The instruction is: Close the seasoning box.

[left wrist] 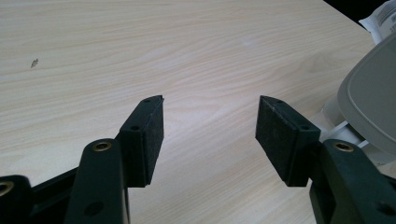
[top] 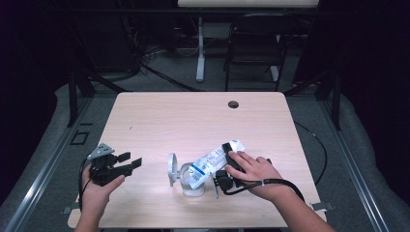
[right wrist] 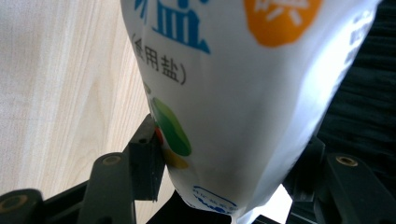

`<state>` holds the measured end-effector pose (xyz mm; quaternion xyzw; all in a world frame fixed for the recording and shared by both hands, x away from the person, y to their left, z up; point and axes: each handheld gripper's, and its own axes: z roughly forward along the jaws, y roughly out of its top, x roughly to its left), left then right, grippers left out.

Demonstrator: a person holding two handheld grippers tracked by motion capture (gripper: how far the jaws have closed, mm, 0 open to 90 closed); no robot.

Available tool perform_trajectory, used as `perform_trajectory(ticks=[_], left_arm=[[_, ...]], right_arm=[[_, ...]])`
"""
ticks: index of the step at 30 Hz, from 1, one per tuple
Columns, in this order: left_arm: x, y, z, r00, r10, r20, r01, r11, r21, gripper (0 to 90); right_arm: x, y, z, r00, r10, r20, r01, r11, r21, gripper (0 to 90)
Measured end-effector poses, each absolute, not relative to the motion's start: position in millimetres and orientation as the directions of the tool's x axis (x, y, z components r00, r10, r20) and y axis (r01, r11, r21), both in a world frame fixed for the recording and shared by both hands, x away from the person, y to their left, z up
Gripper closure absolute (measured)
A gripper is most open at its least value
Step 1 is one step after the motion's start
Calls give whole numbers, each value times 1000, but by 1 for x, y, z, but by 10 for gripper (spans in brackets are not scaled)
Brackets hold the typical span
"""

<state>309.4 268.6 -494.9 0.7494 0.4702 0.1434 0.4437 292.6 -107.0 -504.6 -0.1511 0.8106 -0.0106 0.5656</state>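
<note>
Right tool (top: pixel 227 166): we saw its jaws set wide and clamped on the bottom end of the salt bag (top: pixel 209 166); in the right gripper view both pads pressed against the bag's sides.
Salt bag: we found it white with blue print, tilted, its lower end down at the mouth of the jar (top: pixel 192 185) and its upper end raised toward the right.
Jar: we saw a clear container standing on the tabletop (top: pixel 193 121) near the front edge, its grey lid (top: pixel 172 169) swung open and standing on edge at its left.
Left tool (top: pixel 126 163): we saw its jaws apart with nothing between them, over bare wood to the left of the jar; the lid showed at the right edge of the left gripper view.
Hands: we held one tool in each hand.
</note>
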Motion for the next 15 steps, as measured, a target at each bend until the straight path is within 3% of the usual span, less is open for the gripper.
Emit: perform_trajectory(ticks=[15], left_arm=[[310,269,-495,514,833,-203,572,-157,805,422]], right_arm=[[291,-107,-503,-306,-274,-912,-226,951,-210,422]])
